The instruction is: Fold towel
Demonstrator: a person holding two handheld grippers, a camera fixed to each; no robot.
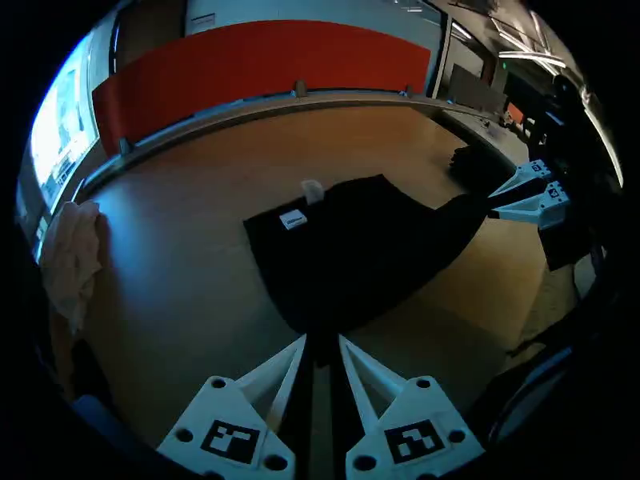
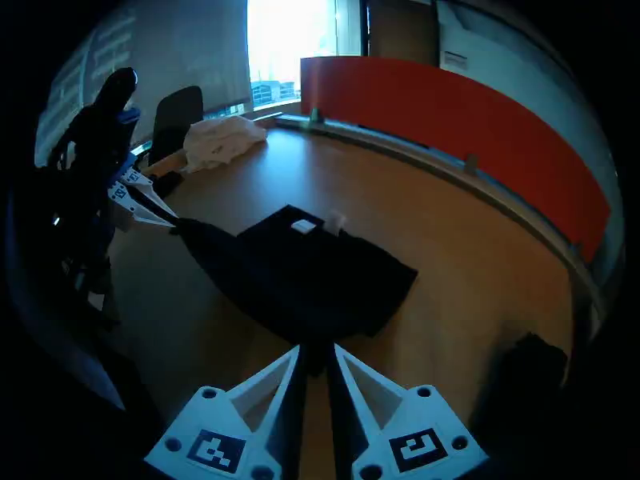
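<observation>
Left gripper view has the left gripper [image 1: 322, 342] pinching one corner of the black towel [image 1: 360, 240], jaws pressed on the cloth. In the right gripper view the right gripper [image 2: 318, 350] nips another corner likewise. The towel lies mid-table [image 1: 200, 272], its gripped edge lifted; a pale cloth heap [image 1: 70, 256] sits at the table's edge.

White left claw [image 1: 322, 340] and right claw [image 2: 317, 349] bear black-square markers [image 1: 230, 441].
</observation>
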